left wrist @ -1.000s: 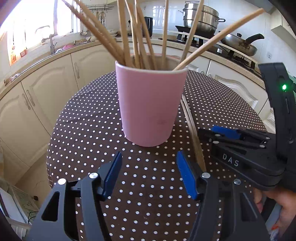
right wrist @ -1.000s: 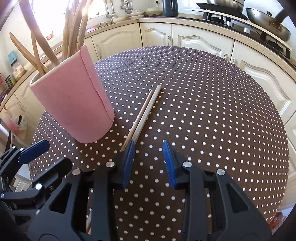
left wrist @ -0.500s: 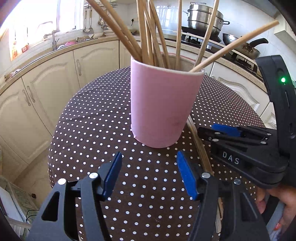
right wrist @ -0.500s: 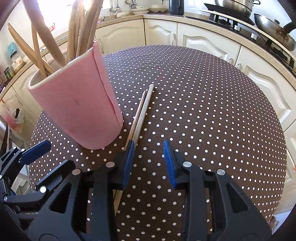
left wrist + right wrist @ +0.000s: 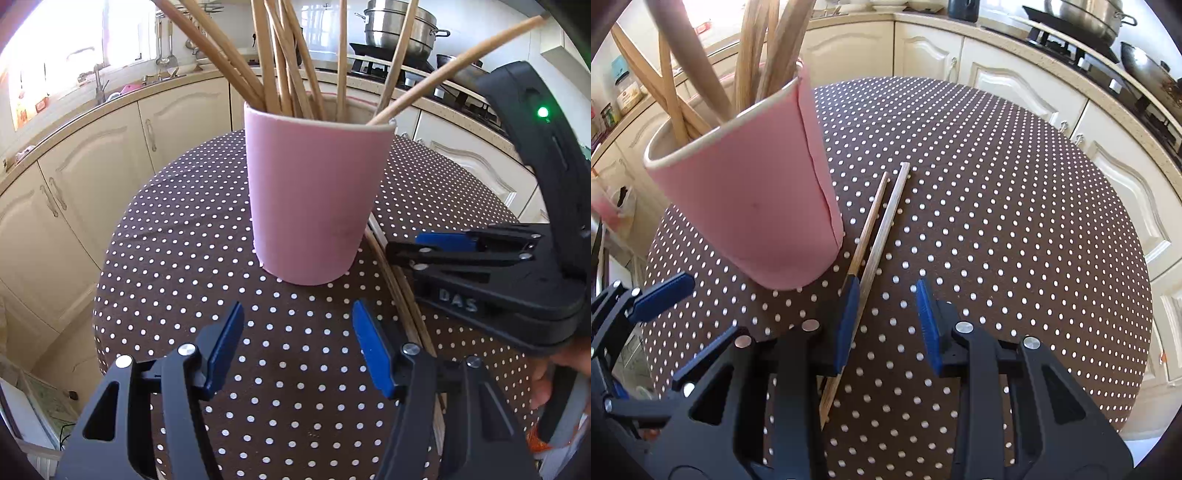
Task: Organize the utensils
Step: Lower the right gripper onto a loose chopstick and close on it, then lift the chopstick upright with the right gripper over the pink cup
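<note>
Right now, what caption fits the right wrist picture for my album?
Open right gripper hovers over two chopsticks beside the pink cup.

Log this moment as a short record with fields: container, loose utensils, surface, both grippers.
container: pink paper cup, upright, holding many wooden chopsticks
loose utensils: two wooden chopsticks lying side by side on the table, right of the cup
surface: round table with brown white-dotted cloth
left gripper: open, empty, facing the cup
right gripper: open, over the loose pair's near end, nothing gripped
</note>
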The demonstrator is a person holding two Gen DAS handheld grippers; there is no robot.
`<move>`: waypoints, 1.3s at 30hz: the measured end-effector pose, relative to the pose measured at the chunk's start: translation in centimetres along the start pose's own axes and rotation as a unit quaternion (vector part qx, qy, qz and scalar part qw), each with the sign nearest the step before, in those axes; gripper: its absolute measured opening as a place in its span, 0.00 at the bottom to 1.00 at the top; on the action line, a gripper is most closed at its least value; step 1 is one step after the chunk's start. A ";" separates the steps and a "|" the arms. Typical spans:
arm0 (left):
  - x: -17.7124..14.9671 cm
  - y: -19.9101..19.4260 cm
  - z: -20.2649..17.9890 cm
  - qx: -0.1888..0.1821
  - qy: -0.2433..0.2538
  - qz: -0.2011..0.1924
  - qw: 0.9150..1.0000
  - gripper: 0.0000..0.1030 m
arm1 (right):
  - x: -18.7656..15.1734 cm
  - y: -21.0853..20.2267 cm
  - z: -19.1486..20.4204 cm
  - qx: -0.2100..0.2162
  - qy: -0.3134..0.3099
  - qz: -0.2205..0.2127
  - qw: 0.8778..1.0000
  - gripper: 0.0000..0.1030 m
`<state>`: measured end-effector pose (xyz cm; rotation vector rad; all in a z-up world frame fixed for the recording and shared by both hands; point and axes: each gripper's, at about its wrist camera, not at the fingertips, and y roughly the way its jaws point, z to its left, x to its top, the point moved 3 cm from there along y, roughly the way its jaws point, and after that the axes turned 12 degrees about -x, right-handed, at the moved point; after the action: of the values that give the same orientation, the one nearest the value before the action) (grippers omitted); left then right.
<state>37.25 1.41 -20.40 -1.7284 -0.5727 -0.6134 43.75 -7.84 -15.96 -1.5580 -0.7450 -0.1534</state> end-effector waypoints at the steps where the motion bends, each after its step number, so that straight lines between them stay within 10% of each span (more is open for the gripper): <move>1: 0.0 0.0 0.0 0.000 -0.002 -0.001 1.000 0.59 | -0.1 -0.1 0.0 0.006 0.000 0.003 1.000 0.31; 18: 1.8 2.6 -3.5 -0.038 0.000 0.047 0.998 0.59 | -3.1 -1.4 -4.0 0.025 -0.044 0.051 0.997 0.06; 27: 3.3 5.3 -5.9 0.019 0.022 0.082 0.996 0.39 | -4.8 -2.2 -6.9 0.051 -0.043 0.084 0.994 0.06; 31: 3.9 5.7 -6.7 0.015 0.026 0.088 0.996 0.08 | -3.8 -1.9 -6.3 0.034 -0.059 0.096 0.993 0.06; 39: 3.0 4.9 -7.0 -0.026 0.015 0.070 0.997 0.05 | -2.1 -1.2 -4.4 0.022 -0.058 0.072 0.995 0.06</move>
<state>41.98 -6.31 -20.44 -1.7886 -0.4131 -0.5580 42.92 -12.75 -15.37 -1.5834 -0.7194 0.0604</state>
